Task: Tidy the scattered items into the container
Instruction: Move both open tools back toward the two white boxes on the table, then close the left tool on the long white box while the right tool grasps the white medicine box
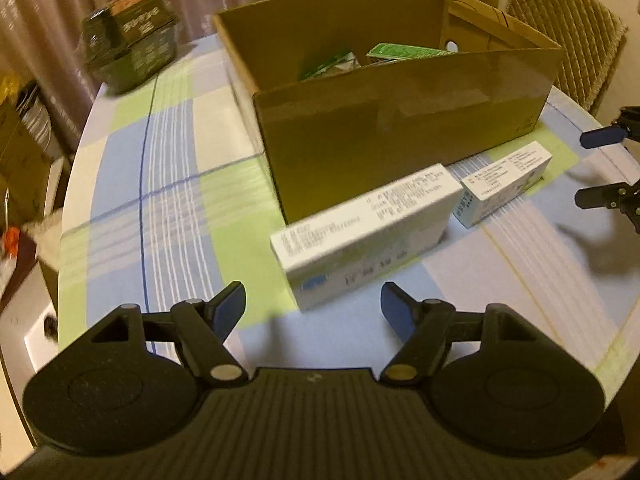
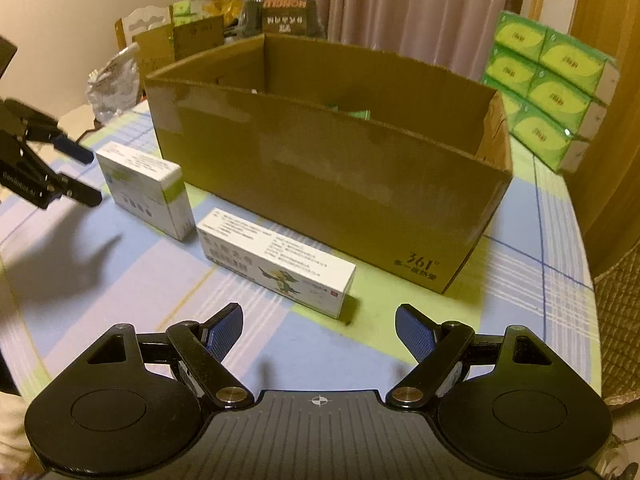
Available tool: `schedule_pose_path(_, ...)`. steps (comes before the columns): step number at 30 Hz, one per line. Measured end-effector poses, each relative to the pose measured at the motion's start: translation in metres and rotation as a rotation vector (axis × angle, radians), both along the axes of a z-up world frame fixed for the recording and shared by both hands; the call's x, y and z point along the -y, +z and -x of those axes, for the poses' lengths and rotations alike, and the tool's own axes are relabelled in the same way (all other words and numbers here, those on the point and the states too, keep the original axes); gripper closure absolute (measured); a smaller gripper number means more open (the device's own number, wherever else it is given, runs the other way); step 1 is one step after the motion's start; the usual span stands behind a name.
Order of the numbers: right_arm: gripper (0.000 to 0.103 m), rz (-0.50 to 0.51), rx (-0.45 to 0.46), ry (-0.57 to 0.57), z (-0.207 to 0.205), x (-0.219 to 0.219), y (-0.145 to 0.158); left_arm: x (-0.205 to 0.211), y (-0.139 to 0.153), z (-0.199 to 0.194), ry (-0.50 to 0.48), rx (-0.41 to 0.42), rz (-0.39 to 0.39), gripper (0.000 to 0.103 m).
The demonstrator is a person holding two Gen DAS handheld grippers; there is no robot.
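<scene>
An open cardboard box (image 1: 400, 128) (image 2: 332, 184) stands on the round table and holds some green packets (image 1: 400, 51). Two white medicine boxes lie in front of it. The larger one (image 1: 364, 232) (image 2: 144, 188) is just ahead of my left gripper (image 1: 314, 304), which is open and empty. The longer one with a cartoon figure (image 2: 276, 262) (image 1: 506, 182) is just ahead of my right gripper (image 2: 318, 326), also open and empty. The right gripper shows at the right edge of the left wrist view (image 1: 592, 168); the left gripper shows at the left edge of the right wrist view (image 2: 88, 178).
The table wears a checked blue, green and white cloth (image 1: 168, 184). A dark wrapped package (image 1: 132, 48) sits at its far left. Green tissue packs (image 2: 552, 92) are stacked right of the box. A wicker chair (image 1: 568, 32) stands behind; bags and cartons (image 2: 160, 48) crowd the far side.
</scene>
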State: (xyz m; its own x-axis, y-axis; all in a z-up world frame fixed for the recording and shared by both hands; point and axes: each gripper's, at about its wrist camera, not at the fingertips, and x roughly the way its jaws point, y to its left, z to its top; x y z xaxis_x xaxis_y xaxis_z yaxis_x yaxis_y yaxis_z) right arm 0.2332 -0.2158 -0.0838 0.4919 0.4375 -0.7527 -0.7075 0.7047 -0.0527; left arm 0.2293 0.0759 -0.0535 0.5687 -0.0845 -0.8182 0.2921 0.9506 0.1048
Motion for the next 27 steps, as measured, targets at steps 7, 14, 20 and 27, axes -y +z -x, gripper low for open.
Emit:
schedule_pose_path(7,0.022,0.021,0.004,0.051,-0.018,-0.009,-0.015,0.008,-0.007,-0.023,-0.114,0.018,-0.033,0.032)
schedule_pose_path(14,0.022,0.026,0.019,0.149,-0.034,-0.022,-0.024,0.015,-0.012,-0.026,-0.197,0.039,-0.023,0.034)
schedule_pose_path(20,0.043,0.030,-0.009,0.186,-0.044,-0.029,-0.025,0.015,-0.012,-0.023,-0.183,0.024,-0.006,0.043)
schedule_pose_path(27,0.073,0.022,-0.045,0.165,-0.033,-0.023,-0.018,0.019,-0.006,-0.007,-0.155,-0.016,0.009,0.058)
